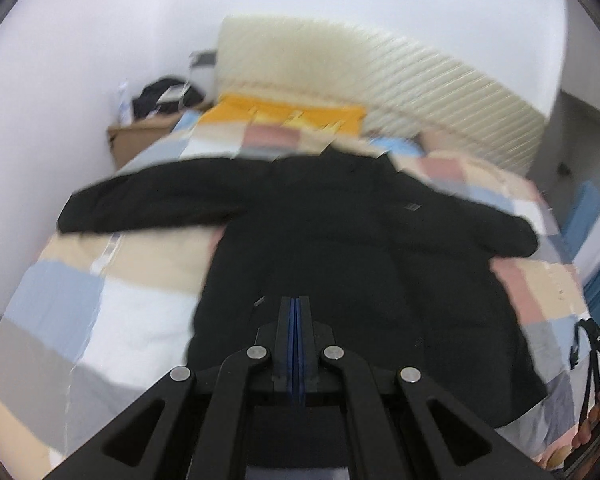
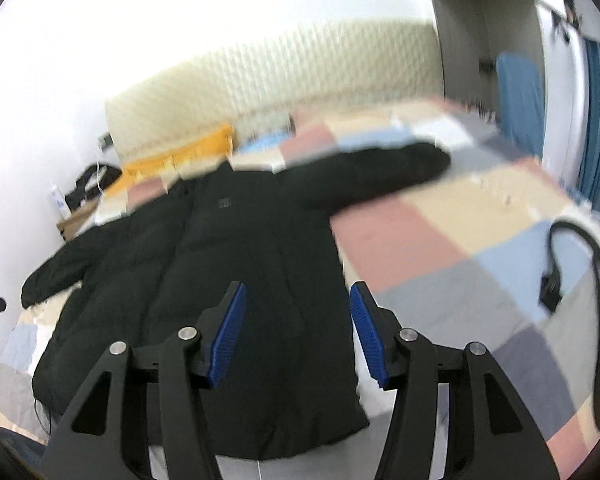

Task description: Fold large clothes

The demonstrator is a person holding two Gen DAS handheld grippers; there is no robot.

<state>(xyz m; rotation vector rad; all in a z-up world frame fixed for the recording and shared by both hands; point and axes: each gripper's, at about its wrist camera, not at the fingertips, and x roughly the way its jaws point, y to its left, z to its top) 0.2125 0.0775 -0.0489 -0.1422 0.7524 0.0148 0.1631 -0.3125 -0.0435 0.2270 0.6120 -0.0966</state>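
Across the middle of both views, the patchwork bed (image 1: 80, 292) carries the black coat (image 1: 340, 248), spread flat on its back with both sleeves stretched out sideways and its hem toward the bottom of the frame. No fold is visible yet, so the task looks barely begun: sleeves and body all remain to be turned in. At bottom centre of the left view, the left gripper (image 1: 299, 304) has its blue pads pressed together, holding nothing. At lower centre of the right view, the right gripper (image 2: 296, 312) gapes wide above the hem, empty.
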